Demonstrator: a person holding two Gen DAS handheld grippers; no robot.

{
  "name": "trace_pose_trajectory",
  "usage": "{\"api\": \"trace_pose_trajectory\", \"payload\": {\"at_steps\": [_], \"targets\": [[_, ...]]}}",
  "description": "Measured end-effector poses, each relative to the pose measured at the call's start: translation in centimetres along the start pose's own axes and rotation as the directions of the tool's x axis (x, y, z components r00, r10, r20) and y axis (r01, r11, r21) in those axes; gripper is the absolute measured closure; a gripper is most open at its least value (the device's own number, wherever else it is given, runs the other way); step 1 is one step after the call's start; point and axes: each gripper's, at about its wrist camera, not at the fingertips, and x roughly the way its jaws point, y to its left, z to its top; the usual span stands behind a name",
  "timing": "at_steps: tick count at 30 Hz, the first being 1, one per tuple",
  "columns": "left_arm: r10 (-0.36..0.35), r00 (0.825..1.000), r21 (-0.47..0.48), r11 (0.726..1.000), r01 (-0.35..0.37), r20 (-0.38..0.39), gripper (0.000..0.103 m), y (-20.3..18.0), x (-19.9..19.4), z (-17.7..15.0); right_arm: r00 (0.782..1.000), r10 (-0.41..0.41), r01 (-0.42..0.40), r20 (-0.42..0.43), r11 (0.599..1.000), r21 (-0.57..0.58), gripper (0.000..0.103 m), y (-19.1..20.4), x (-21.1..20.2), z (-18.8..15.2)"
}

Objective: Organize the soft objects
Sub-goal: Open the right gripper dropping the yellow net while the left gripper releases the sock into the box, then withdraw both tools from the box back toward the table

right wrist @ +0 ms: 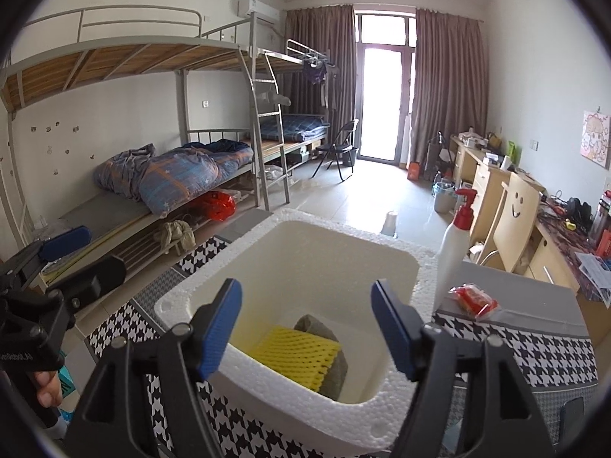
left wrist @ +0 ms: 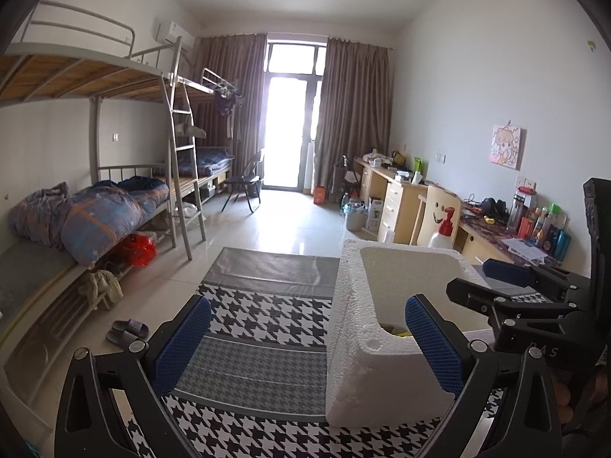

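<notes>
Right gripper (right wrist: 305, 328), jaws spread and empty, hangs over the foam box (right wrist: 389, 263), where the yellow foam net (right wrist: 296, 355) lies just below: probably light, soft and crushable, best pinched gently at one edge.

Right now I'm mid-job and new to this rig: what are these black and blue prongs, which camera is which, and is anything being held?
The prongs are two hand-held grippers, each with a fisheye camera looking along its two blue-padded fingers. One picture is from the left gripper, the other from the right gripper.

Both are open and hold nothing. The right gripper hovers over a white foam box on a houndstooth tablecloth. Inside lie a yellow foam net on a grey sponge-like pad.

Beside the box stand a white pump bottle and a red packet. The left view shows the same box from its side, with the right gripper visible at its right edge. Behind is a dorm room.
</notes>
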Motion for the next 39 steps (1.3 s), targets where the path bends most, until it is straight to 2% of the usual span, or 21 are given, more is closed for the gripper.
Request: {"api": "trace_pose_trajectory", "payload": {"at_steps": [13,20,22,24,26,39], "targets": [[-0.072,0.997,0.054,0.996,0.072,0.003,0.001,-2.2,-0.8,-0.1,0.997,-0.037,0.036,0.062,0.999,0.015,0.029,-1.0,-3.4,-0.4],[-0.118,0.993,0.079,0.990,0.117,0.006,0.001,-3.4,-1.7,-0.2,0.994,-0.060,0.056,0.089,0.998,0.038,0.025,-2.0,-4.9,-0.8],[-0.130,0.992,0.084,0.988,0.129,0.007,0.001,-3.8,-1.9,-0.4,0.993,-0.067,0.062,0.096,0.997,0.046,0.021,-2.1,-5.2,-0.9],[-0.138,0.990,0.092,0.986,0.137,0.006,0.001,-4.1,-2.0,-0.6,0.991,-0.074,0.069,0.108,0.996,0.052,0.010,-2.3,-5.7,-1.2],[-0.145,0.989,0.093,0.985,0.145,0.001,0.001,-4.3,-2.0,-0.6,0.989,-0.083,0.076,0.124,0.996,0.055,0.007,-2.4,-6.2,-1.6],[-0.215,0.976,0.129,0.968,0.216,-0.026,0.001,-6.3,-2.8,-1.7,0.982,-0.128,0.114,0.139,0.988,0.101,0.007,-3.9,-8.4,-2.8]]}}
